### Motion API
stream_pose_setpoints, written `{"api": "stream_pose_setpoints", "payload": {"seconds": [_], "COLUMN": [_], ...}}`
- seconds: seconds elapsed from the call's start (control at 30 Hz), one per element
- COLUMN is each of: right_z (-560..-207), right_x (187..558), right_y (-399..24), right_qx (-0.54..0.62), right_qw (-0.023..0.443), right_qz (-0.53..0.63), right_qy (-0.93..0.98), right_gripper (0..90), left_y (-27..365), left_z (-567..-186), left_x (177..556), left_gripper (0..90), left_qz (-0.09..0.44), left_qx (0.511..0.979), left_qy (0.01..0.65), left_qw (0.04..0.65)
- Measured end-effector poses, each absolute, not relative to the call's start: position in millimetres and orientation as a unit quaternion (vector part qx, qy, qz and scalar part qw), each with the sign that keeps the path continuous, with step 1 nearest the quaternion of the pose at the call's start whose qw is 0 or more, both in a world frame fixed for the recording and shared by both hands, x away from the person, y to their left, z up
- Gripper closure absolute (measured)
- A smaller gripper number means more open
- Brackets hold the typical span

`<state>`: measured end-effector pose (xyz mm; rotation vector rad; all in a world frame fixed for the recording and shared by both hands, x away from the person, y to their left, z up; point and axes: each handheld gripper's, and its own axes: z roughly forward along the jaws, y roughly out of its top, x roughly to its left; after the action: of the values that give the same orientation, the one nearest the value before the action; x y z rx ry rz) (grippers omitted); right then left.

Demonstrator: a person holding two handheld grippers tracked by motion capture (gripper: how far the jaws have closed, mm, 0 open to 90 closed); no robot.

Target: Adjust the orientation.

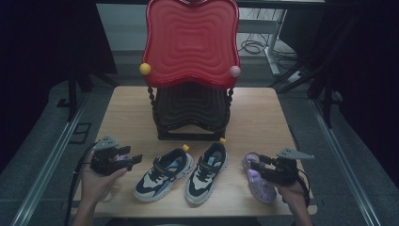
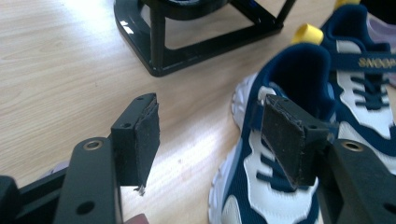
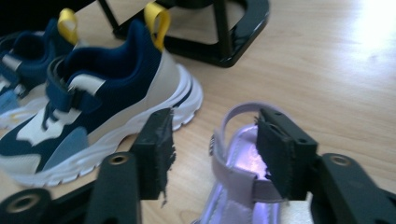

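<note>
Two navy and white sneakers stand side by side at the table's front middle, the left sneaker (image 1: 163, 173) (image 2: 243, 186) and the right sneaker (image 1: 206, 172) (image 3: 116, 88), each with a yellow heel loop. A purple sandal (image 1: 261, 186) (image 3: 233, 172) lies to their right. My right gripper (image 1: 256, 162) (image 3: 215, 135) hovers open over the sandal's heel end, with the heel strap between its jaws and the pads not pressing on it. My left gripper (image 1: 136, 159) (image 2: 210, 123) is open just left of the left sneaker, with bare wood between its jaws.
A black rack (image 1: 190, 113) (image 2: 187, 42) stands mid-table behind the shoes, with a red wavy panel (image 1: 190, 40) on top bearing a yellow ball (image 1: 145, 68) and a pink ball (image 1: 235, 71). The wooden table (image 1: 131, 108) has bare room at both sides of the rack.
</note>
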<state>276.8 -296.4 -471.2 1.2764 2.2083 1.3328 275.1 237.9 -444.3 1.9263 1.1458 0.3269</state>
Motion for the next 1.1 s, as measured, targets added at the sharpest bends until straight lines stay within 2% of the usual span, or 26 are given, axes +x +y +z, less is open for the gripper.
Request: {"api": "stream_pose_setpoints", "payload": {"seconds": [0.23,0.27,0.47,0.6,0.77,1.1], "right_z": [-475,-475,-480,-485,-486,-499], "right_x": [272,272,264,256,247,239], "right_y": [-282,-282,-273,-274,-287,-288], "right_qx": [0.393,0.393,0.379,0.376,0.373,0.377], "right_qw": [0.111,0.111,0.088,0.077,0.085,0.069], "right_qz": [0.445,0.445,0.431,0.417,0.406,0.366], "right_qy": [0.797,0.797,0.814,0.824,0.830,0.848], "right_gripper": [74.7,74.7,88.2,89.3,89.4,89.5], "left_y": [225,225,225,226,223,227], "left_z": [-446,-446,-446,-449,-454,-452], "left_x": [275,275,275,276,277,273], "left_gripper": [36.9,36.9,36.5,36.0,35.4,35.3], "left_qz": [0.139,0.139,0.141,0.140,0.139,0.144], "left_qx": [0.787,0.787,0.787,0.790,0.795,0.790], "left_qy": [0.431,0.430,0.430,0.433,0.438,0.444], "left_qw": [0.418,0.420,0.419,0.411,0.396,0.398]}}
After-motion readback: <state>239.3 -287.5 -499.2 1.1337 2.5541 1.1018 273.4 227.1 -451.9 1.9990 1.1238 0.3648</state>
